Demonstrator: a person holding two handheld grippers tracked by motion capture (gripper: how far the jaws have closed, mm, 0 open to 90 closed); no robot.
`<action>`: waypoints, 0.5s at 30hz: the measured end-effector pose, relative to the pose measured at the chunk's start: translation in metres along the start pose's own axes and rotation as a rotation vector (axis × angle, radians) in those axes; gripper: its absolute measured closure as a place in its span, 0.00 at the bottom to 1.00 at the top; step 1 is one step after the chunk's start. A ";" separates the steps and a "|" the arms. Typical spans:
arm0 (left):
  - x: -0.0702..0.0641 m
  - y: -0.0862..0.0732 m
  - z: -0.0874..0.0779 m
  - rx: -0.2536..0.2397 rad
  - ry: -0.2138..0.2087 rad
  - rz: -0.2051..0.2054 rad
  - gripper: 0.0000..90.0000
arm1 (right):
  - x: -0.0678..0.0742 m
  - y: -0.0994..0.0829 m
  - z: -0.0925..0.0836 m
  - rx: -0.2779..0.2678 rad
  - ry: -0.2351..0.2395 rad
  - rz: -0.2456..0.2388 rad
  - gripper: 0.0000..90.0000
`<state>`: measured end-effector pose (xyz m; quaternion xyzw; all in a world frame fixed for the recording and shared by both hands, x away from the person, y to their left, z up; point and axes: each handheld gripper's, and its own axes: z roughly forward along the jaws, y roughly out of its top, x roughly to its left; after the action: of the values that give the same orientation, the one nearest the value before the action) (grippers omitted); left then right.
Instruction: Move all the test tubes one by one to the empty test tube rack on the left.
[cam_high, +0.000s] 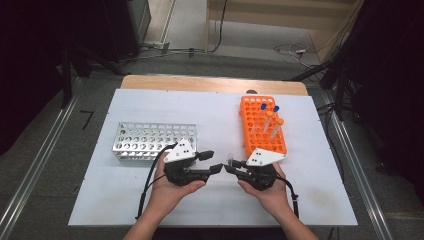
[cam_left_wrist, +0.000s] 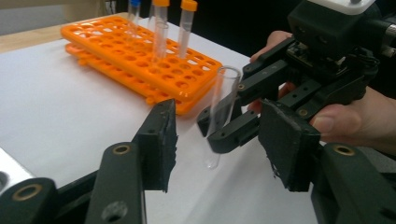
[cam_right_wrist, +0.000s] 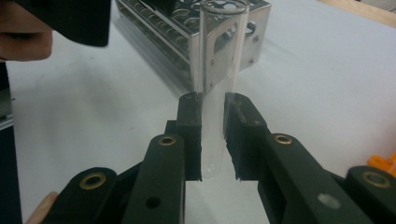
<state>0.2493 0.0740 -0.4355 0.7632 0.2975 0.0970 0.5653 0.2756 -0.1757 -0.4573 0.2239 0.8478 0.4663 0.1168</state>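
White sheeting covers our table (cam_high: 150, 200), with a perforated metal rack (cam_high: 152, 141) left and an orange tube rack (cam_high: 261, 125) right. Our left gripper (cam_high: 216, 161) stands partly open, gripping nothing. Our right gripper (cam_high: 229, 167) clamps an upright clear test tube (cam_right_wrist: 219, 88) between the racks.

Your forearms enter from bottom of high view, hands cupped under gripper bodies, knuckles toward table. Your left gripper (cam_high: 216, 161) points right, jaws parted, nothing clamped. Your right gripper (cam_high: 229, 166) points left, tips facing left gripper's, nearly meeting; jaws clamped on clear tube (cam_right_wrist: 219, 70), held upright.
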 end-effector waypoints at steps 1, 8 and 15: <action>-0.001 0.000 0.001 0.003 -0.006 0.004 0.53 | 0.000 0.000 0.000 0.000 0.000 0.000 0.82; -0.011 0.002 0.009 0.019 -0.005 0.024 0.62 | 0.016 0.003 0.007 0.030 0.019 -0.059 0.82; -0.013 0.000 0.013 0.051 0.009 0.036 0.77 | 0.025 0.006 0.009 0.033 0.028 -0.097 0.82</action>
<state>0.2455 0.0560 -0.4376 0.7821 0.2886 0.1029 0.5426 0.2584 -0.1541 -0.4568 0.1778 0.8668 0.4491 0.1235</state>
